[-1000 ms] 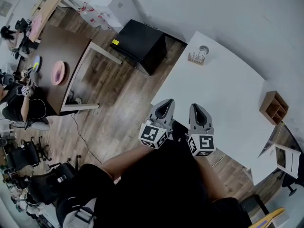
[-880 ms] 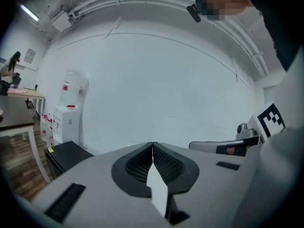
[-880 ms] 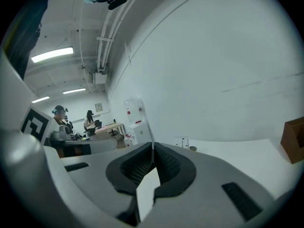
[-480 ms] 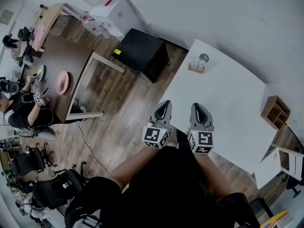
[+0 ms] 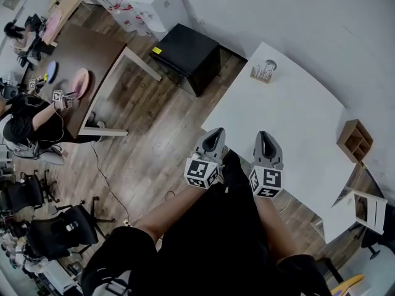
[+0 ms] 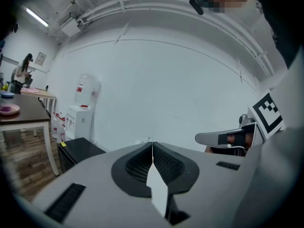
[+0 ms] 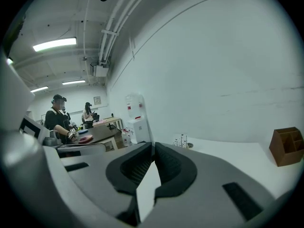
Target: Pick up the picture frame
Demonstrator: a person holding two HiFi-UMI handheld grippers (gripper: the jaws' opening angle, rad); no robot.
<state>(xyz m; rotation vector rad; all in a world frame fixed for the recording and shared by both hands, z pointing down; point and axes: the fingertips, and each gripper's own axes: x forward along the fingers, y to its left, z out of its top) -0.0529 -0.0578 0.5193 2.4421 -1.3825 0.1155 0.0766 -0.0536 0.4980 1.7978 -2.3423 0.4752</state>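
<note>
A white table (image 5: 296, 122) fills the right half of the head view. At its far corner stands a small upright item (image 5: 264, 71) with a round thing beside it; it is too small to tell whether it is the picture frame. The right gripper view shows the same item (image 7: 182, 140) far off on the table. My left gripper (image 5: 214, 134) hangs over the table's near left edge, jaws closed together and empty (image 6: 152, 144). My right gripper (image 5: 265, 137) is beside it over the table, also shut on nothing (image 7: 153, 146). Both are far from the item.
A wooden desk organiser (image 5: 353, 139) sits at the table's right edge. A black cabinet (image 5: 185, 57) stands on the wood floor to the left, with a water dispenser (image 5: 154, 2) behind. A person (image 5: 31, 125) sits at a brown table (image 5: 86, 54) far left. Office chairs (image 5: 55, 236) stand at the lower left.
The two grippers have stayed shut and side by side; the right one has drifted slightly right. My view has shifted a little, and the person at the brown table has moved their arms.
</note>
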